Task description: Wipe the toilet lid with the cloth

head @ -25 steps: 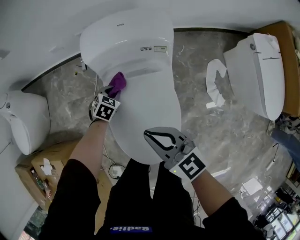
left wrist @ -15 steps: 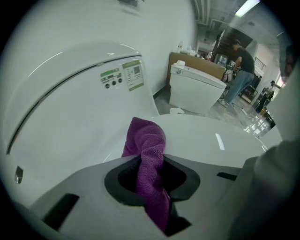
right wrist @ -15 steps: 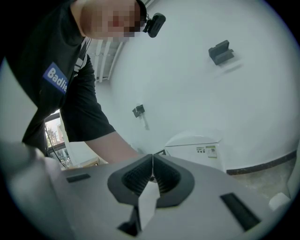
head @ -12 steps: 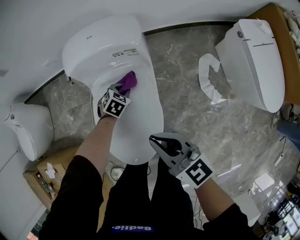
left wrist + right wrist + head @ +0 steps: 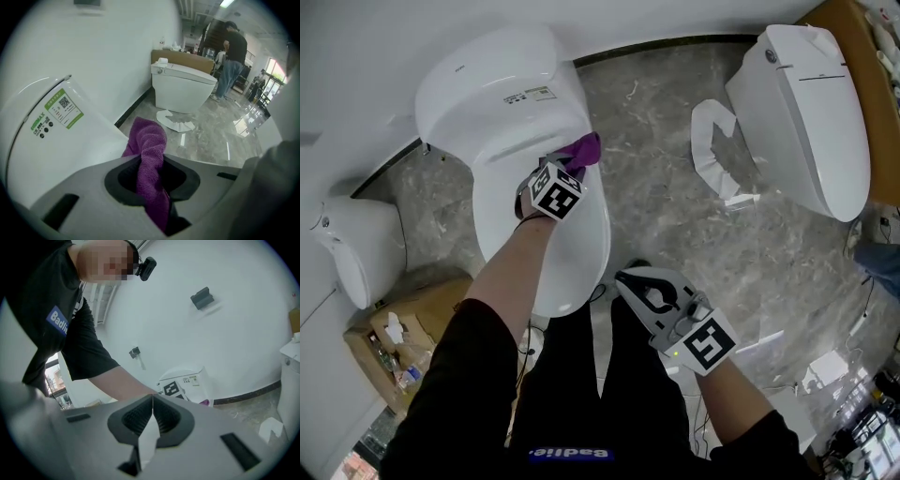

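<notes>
So in the last second the left gripper [image 5: 570, 167] dragged the cloth [image 5: 584, 148] sideways across the back of the lid [image 5: 502, 211], from the left side near the hinge to the right edge. The purple tip now pokes out over the floor [image 5: 675, 216]. Its jaws are clamped on the cloth, with the fabric bunched between them. I'd call that 1 pass over the rear strip, so a return stroke further forward seems next. The right gripper [image 5: 628, 279] is pinched closed with nothing in it, idling off the lid's front end. The lid is glossy, curved white plastic, probably slick. The room has a grey marbled floor, a 2nd toilet [image 5: 806, 112] on the right, a 3rd [image 5: 352, 253] on the left, and a cardboard box [image 5: 366, 342].
</notes>
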`<state>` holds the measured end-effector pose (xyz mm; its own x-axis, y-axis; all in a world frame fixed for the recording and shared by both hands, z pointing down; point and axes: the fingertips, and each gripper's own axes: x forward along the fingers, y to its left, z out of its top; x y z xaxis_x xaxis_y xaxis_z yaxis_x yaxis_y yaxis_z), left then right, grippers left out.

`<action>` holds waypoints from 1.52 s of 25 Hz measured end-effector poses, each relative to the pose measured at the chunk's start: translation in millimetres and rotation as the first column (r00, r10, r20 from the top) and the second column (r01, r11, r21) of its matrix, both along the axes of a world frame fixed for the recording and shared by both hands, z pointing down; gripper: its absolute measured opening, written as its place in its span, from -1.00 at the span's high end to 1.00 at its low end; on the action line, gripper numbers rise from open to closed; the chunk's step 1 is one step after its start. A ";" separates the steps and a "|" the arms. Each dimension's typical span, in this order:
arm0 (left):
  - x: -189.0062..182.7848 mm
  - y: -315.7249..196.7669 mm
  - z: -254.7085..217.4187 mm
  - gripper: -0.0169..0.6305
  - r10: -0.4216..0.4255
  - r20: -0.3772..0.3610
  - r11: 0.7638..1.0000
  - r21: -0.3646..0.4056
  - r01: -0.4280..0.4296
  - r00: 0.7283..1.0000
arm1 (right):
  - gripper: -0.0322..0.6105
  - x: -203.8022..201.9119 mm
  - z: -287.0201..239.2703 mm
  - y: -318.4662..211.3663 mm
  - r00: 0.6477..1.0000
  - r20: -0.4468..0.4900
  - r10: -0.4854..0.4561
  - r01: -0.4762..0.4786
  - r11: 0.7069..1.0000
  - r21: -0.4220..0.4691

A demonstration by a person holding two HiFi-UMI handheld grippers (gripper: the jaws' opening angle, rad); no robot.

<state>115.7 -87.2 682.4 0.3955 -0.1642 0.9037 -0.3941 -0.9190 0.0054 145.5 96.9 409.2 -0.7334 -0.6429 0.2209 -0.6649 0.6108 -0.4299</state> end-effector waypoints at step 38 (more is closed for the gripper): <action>-134.5 69.1 -10.2 0.71 -0.277 0.099 0.961 0.049 0.273 0.956 | 0.81 -21.6 -23.8 110.1 0.999 -0.031 -0.022 0.022 1.000 -0.008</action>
